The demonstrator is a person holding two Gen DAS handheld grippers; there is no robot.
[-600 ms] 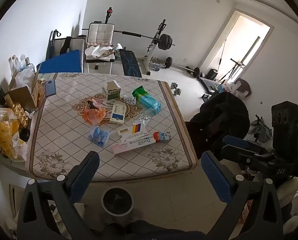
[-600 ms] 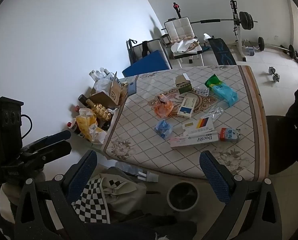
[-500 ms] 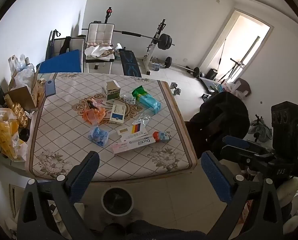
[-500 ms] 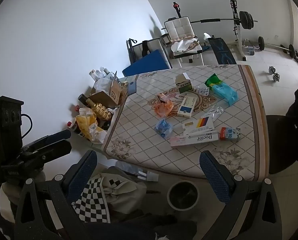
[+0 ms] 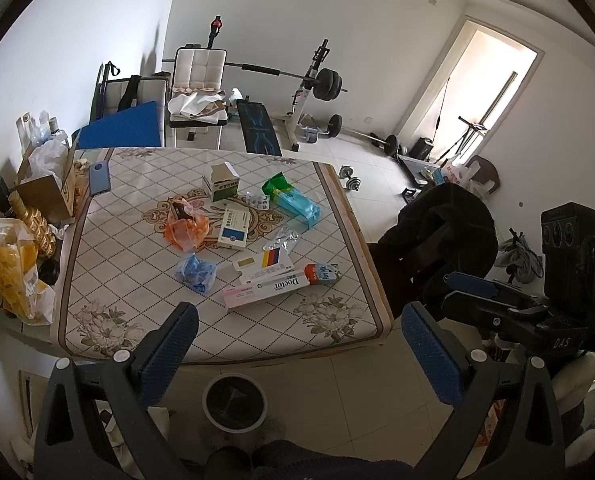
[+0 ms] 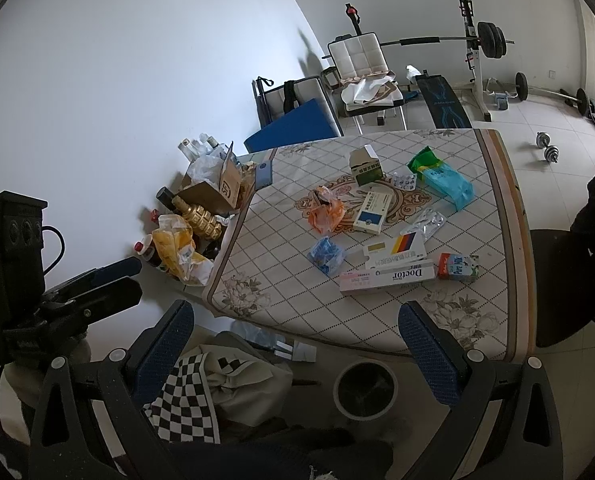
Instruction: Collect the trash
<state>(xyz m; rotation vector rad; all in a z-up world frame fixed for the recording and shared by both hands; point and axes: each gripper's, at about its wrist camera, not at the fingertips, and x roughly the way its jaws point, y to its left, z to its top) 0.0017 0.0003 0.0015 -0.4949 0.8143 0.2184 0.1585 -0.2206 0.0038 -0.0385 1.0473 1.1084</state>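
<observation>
Trash lies scattered on the patterned table (image 5: 109, 280): a long "Doctor" box (image 5: 266, 290) (image 6: 389, 276), a small milk carton (image 5: 323, 273), a blue wrapper (image 5: 196, 272), an orange bag (image 5: 186, 227), a white-blue box (image 5: 233, 227), a green-white box (image 5: 220, 182), a teal packet (image 5: 295, 202) and blister packs (image 5: 282, 239). A round bin (image 5: 234, 402) (image 6: 365, 389) stands on the floor before the table. My left gripper (image 5: 297, 348) is open and empty above the bin. My right gripper (image 6: 297, 346) is open and empty, back from the table's near edge.
Bottles, a cardboard box (image 5: 47, 196) and a yellow bag (image 5: 15, 272) crowd the table's left side. A chair with a dark jacket (image 5: 445, 236) stands to the right. A checkered bag (image 6: 201, 392) lies on the floor. A weight bench (image 5: 257, 128) is behind.
Both views have shifted very slightly; the table contents have not moved and both grippers stay open.
</observation>
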